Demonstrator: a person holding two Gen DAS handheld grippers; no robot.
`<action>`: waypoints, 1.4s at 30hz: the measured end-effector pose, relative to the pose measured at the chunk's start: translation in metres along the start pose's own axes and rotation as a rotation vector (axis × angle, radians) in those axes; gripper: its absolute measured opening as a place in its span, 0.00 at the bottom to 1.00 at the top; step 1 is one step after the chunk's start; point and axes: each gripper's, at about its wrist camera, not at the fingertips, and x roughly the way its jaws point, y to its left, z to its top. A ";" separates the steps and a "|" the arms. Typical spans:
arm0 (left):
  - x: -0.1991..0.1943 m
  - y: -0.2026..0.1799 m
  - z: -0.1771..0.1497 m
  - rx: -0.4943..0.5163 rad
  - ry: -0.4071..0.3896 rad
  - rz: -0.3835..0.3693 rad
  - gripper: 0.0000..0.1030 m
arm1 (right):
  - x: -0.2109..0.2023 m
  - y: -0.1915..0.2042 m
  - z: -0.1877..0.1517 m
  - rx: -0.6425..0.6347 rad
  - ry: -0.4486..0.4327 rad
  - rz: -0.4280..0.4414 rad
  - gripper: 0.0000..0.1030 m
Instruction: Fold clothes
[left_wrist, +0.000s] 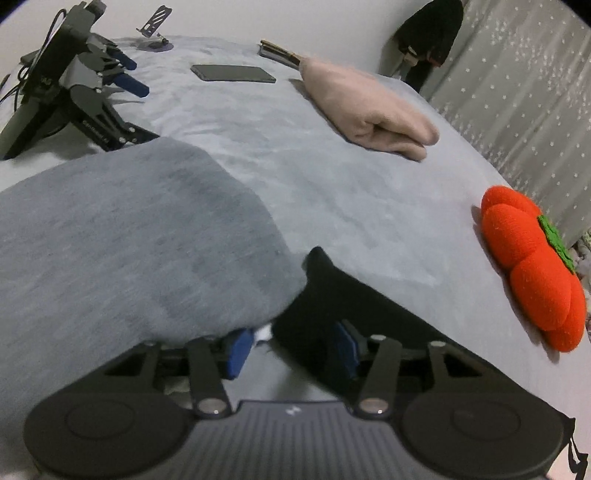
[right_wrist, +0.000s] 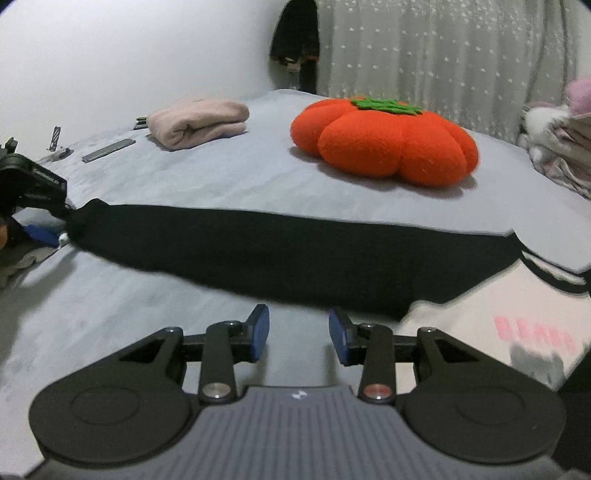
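Black sleeve (right_wrist: 236, 251) lies stretched across the bed (right_wrist: 221, 177), long axis left to right. Left gripper (left_wrist: 295, 345) fingers clench its cuff end; right gripper (right_wrist: 299, 334), fingers released, hovers beside its middle.

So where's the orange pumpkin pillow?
The pumpkin pillow sits on the grey bed, beyond the black sleeve. In the right wrist view it lies right of the folded pink sweater.
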 end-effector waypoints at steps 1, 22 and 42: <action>0.002 -0.001 0.000 0.005 -0.003 0.004 0.53 | 0.006 0.001 0.002 -0.032 0.000 0.004 0.40; -0.003 0.043 0.011 -0.285 0.051 -0.097 0.20 | 0.018 0.034 0.006 -0.125 0.019 0.079 0.37; 0.007 0.062 0.015 -0.369 0.105 -0.226 0.08 | 0.061 0.189 0.021 -0.608 -0.100 0.179 0.32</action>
